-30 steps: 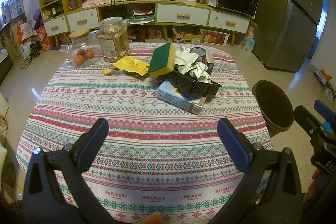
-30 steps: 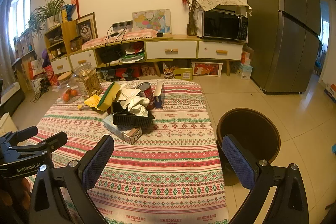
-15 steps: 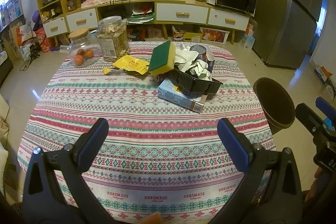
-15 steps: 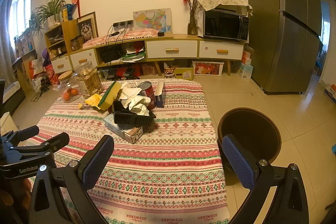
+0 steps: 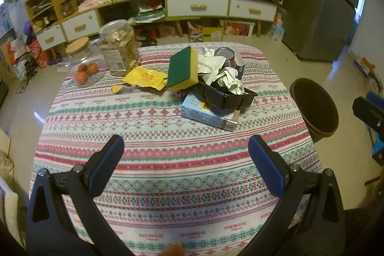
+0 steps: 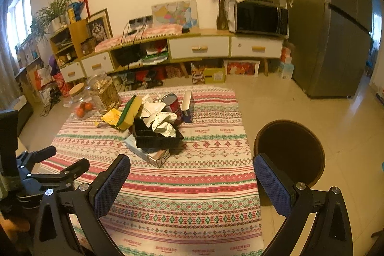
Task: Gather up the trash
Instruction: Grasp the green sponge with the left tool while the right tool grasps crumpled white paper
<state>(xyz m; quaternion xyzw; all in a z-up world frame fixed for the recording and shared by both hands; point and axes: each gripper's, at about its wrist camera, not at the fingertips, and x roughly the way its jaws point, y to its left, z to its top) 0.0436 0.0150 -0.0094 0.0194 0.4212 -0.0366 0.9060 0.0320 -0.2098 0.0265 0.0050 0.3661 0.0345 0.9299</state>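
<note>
A trash pile sits at the far middle of the patterned table [image 5: 148,155]: a black plastic tray [image 5: 225,95] with crumpled paper [image 5: 228,78], resting on a blue carton [image 5: 208,114]. A green-and-yellow sponge [image 5: 183,67] leans on the pile, a yellow wrapper [image 5: 145,77] lies to its left, and a tin can [image 5: 224,55] stands behind. A brown bin [image 6: 290,150] stands on the floor off the table's right edge. My left gripper [image 5: 186,155] is open over the near table, holding nothing. My right gripper [image 6: 192,176] is open near the table's right front corner, also holding nothing.
Two glass jars stand at the table's far left, one with oranges [image 5: 84,66] and a taller one with snacks [image 5: 118,47]. A long cabinet [image 6: 199,47] with a microwave [image 6: 261,16] runs along the back wall. A dark fridge [image 6: 336,28] stands at the right.
Both grippers have edged forward toward the table, so the trash pile and bin appear slightly nearer. Neither gripper has changed its opening.
</note>
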